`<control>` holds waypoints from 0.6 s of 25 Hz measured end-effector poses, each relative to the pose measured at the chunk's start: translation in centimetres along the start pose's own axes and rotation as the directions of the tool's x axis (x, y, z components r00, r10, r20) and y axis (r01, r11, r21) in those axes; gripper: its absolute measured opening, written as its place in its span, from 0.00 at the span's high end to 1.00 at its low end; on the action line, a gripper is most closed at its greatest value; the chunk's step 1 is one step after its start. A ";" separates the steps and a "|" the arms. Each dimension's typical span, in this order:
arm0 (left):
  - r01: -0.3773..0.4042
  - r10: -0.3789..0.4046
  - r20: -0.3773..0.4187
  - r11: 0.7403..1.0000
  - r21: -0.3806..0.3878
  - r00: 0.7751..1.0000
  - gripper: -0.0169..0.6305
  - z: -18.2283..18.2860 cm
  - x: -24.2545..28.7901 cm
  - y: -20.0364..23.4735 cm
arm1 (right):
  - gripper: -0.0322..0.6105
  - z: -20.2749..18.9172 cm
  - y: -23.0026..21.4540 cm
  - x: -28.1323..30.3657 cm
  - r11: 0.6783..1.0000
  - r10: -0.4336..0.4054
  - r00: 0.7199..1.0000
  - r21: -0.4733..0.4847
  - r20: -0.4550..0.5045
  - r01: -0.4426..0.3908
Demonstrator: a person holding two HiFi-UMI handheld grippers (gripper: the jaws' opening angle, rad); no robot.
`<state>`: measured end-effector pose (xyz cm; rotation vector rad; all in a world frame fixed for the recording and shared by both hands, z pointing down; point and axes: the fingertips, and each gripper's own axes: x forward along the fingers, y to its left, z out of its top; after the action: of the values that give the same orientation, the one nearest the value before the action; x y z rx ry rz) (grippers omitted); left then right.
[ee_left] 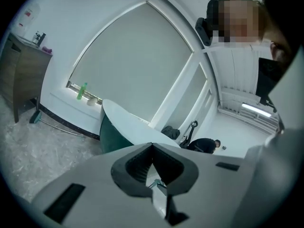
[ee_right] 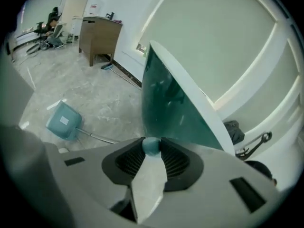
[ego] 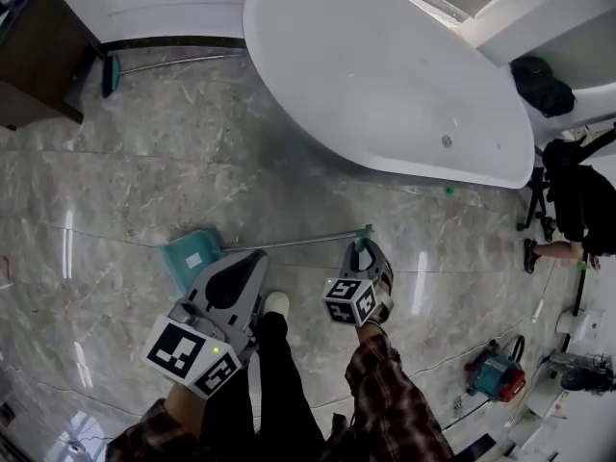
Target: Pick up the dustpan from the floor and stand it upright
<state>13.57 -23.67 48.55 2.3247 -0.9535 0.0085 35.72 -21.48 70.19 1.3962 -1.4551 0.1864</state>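
The teal plastic dustpan [ego: 192, 258] with a long thin metal handle is seen low over the grey marble floor [ego: 144, 181], its pan to the left and its handle running right; whether the pan touches the floor cannot be told. The handle's teal end cap is clamped between the jaws of the right gripper [ego: 366, 253], as shown in the right gripper view, where the pan [ee_right: 63, 121] lies far to the left. The jaws of the left gripper [ego: 252, 258] are closed together on nothing, just near of the pan. A white oval bathtub [ego: 385, 75] stands beyond.
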 end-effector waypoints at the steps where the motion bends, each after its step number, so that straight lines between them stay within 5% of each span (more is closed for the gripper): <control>1: -0.010 0.010 0.008 1.000 0.001 1.000 0.96 0.7 -0.6 -0.1 | 0.79 1.1 0.0 -0.6 1.000 -0.001 1.000 -0.028 0.016 0.002; 9: -0.082 0.082 0.071 0.997 -0.011 0.994 0.96 4.4 -7.5 0.4 | 0.77 8.0 4.0 -5.5 0.989 -0.002 0.993 -0.143 0.114 0.018; 15: -0.091 0.092 0.057 0.996 -0.013 0.994 0.96 4.9 -15.7 3.2 | 0.77 11.9 8.6 -10.5 0.991 -0.035 0.991 -0.122 0.132 0.051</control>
<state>-1.13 -18.18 42.75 2.2811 -1.0856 -0.0264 19.72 -20.79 61.86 1.3565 -1.5146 -0.0231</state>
